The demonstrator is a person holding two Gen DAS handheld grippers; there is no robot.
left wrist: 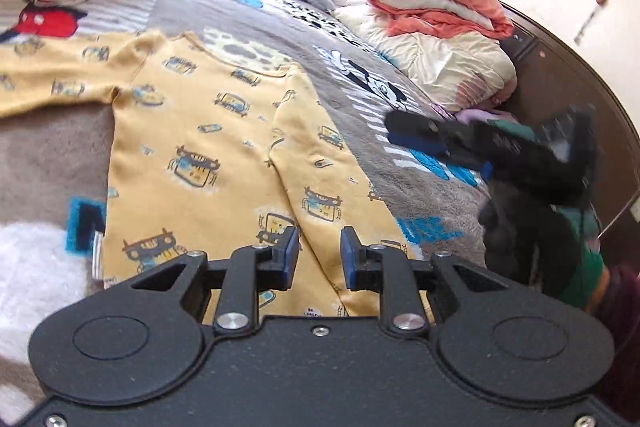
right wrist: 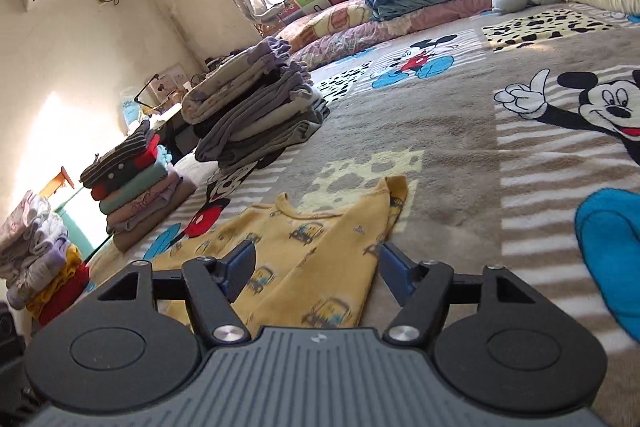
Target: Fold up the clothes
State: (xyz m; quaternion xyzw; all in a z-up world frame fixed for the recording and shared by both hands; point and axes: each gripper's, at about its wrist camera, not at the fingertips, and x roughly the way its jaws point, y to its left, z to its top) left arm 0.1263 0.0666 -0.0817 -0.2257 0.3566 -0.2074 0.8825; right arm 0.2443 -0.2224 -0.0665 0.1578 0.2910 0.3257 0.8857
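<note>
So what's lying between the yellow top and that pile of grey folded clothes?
Only bare cartoon blanket separates the yellow top from the grey pile, seen in the right wrist view.

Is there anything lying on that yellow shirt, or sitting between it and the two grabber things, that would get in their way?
Nothing visible does. The yellow shirt lies flat on the cartoon blanket with nothing on top. The left gripper and right gripper are just over it, jaws open and empty. The folded piles sit off to the side.

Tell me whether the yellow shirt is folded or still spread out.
Partly folded: the yellow shirt has one sleeve laid over its body, the other still stretched sideways on the blanket.
</note>
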